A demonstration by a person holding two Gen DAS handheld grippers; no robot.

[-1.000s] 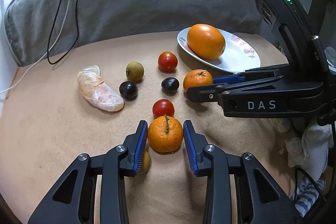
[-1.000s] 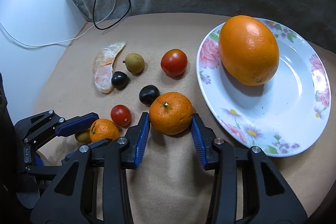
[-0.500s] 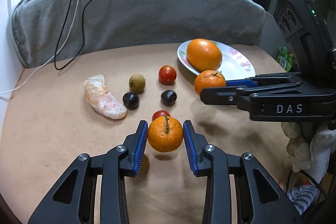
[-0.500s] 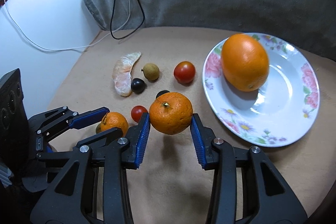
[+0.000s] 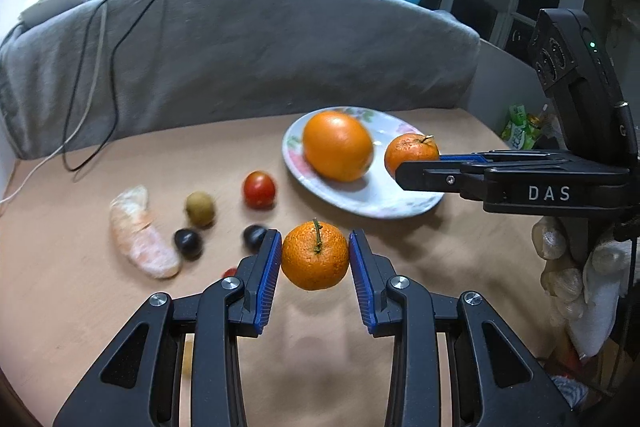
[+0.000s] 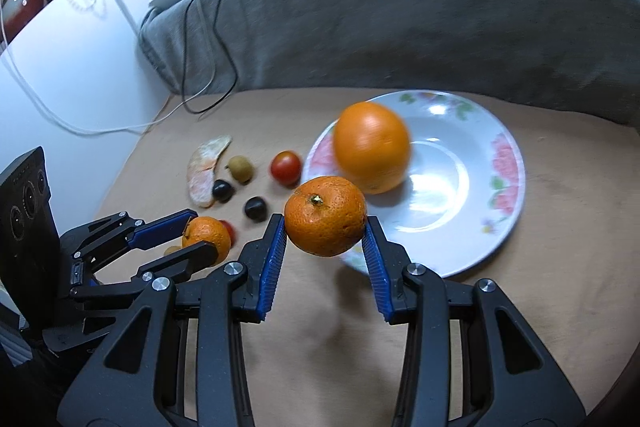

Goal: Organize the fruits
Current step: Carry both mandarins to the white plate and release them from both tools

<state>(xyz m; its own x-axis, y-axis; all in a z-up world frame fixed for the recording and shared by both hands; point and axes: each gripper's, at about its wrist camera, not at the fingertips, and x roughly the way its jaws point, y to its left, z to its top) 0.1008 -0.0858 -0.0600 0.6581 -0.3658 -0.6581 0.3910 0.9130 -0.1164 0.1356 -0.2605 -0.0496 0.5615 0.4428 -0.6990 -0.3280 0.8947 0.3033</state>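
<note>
My left gripper (image 5: 314, 247) is shut on a small mandarin (image 5: 314, 255) and holds it above the tan tabletop; in the right wrist view the left gripper (image 6: 202, 233) shows low on the left with that mandarin (image 6: 206, 237). My right gripper (image 6: 325, 227) is shut on a second mandarin (image 6: 325, 215), held over the near rim of the floral plate (image 6: 460, 195). A large orange (image 6: 371, 147) lies on the plate. From the left wrist view the right gripper (image 5: 416, 163) hangs with its mandarin (image 5: 412, 153) beside the orange (image 5: 338, 145).
Loose on the table lie a tomato (image 5: 259, 189), a brown round fruit (image 5: 199, 208), two dark grapes (image 5: 187, 243) (image 5: 254, 237) and a peeled citrus piece (image 5: 142, 239). A grey blanket (image 5: 260, 59) with cables backs the table. A white-gloved hand (image 5: 580, 267) is at right.
Both grippers have risen off the table with their mandarins. The right one has travelled toward the plate and now hangs over its rim; the loose fruit stays put.
</note>
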